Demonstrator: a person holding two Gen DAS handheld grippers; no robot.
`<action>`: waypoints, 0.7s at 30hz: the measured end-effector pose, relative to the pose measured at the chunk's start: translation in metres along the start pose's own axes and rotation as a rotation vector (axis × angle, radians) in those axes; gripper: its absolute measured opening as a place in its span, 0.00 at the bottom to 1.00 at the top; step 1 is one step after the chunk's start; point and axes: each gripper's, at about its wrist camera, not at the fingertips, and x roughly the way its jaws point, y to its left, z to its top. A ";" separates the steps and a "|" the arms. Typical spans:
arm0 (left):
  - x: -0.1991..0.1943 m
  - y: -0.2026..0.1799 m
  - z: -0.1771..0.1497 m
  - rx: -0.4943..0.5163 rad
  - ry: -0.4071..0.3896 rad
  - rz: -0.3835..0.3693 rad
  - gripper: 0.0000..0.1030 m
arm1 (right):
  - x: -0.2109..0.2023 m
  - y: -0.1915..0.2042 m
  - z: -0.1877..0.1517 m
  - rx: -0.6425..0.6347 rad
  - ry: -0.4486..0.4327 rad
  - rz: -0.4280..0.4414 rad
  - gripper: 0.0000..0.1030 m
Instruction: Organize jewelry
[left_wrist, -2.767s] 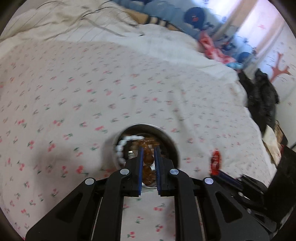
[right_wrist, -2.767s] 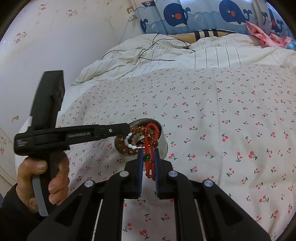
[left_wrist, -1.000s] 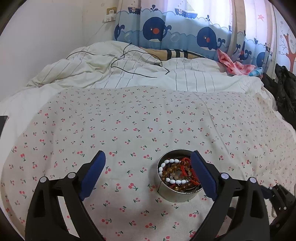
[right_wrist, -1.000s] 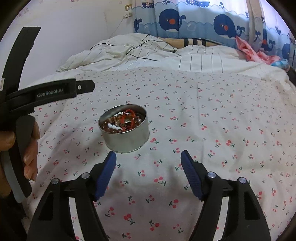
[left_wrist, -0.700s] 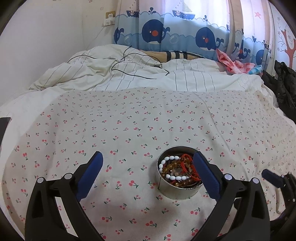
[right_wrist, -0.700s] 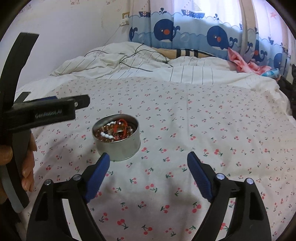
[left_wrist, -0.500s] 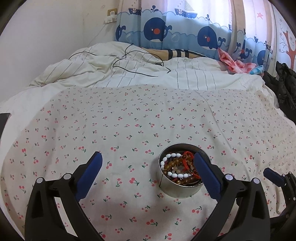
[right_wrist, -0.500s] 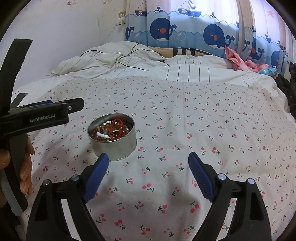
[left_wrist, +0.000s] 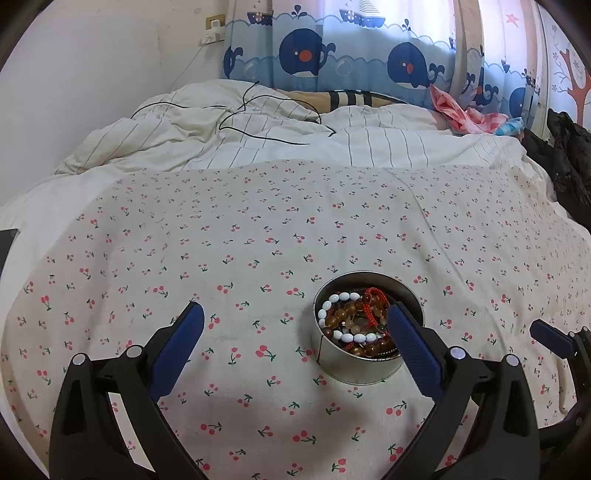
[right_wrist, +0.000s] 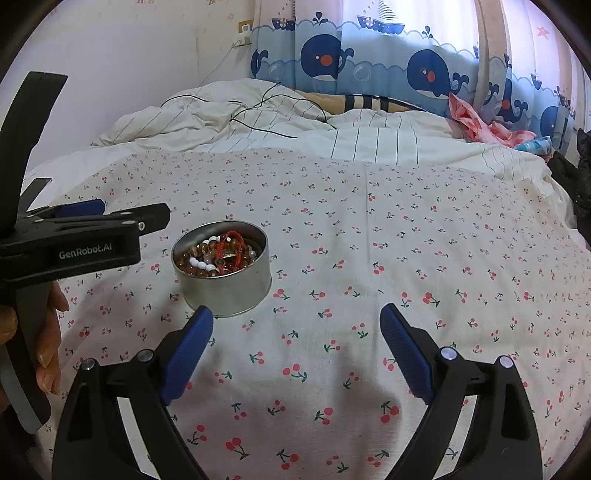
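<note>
One cherry-print bedsheet (left_wrist: 258, 229) carries a round metal tin (right_wrist: 225, 284) on soft, yielding bedding, so the tin is judged light, rigid and easy to tip; its smooth wall is the place to grip it. Both grippers are empty: the left gripper (left_wrist: 295, 332) stands fully spread just short of the tin, and the right gripper (right_wrist: 295, 332), jaws opening, hangs over bare sheet beside it. Inside the tin lie a white bead bracelet (left_wrist: 345, 325), amber bead strands (left_wrist: 369, 345) and a red cord bracelet (right_wrist: 232, 245), limp, slippery, tangle-prone, best pinched one strand at a time.
</note>
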 end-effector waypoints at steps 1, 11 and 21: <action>0.000 0.000 0.000 -0.001 0.001 -0.001 0.93 | 0.000 0.000 0.000 0.001 -0.002 -0.002 0.86; 0.004 -0.003 -0.003 0.009 0.023 -0.012 0.93 | 0.001 -0.003 -0.001 0.012 -0.004 -0.024 0.87; 0.007 0.001 -0.004 -0.004 0.039 -0.024 0.93 | 0.003 -0.005 0.000 0.016 0.000 -0.036 0.89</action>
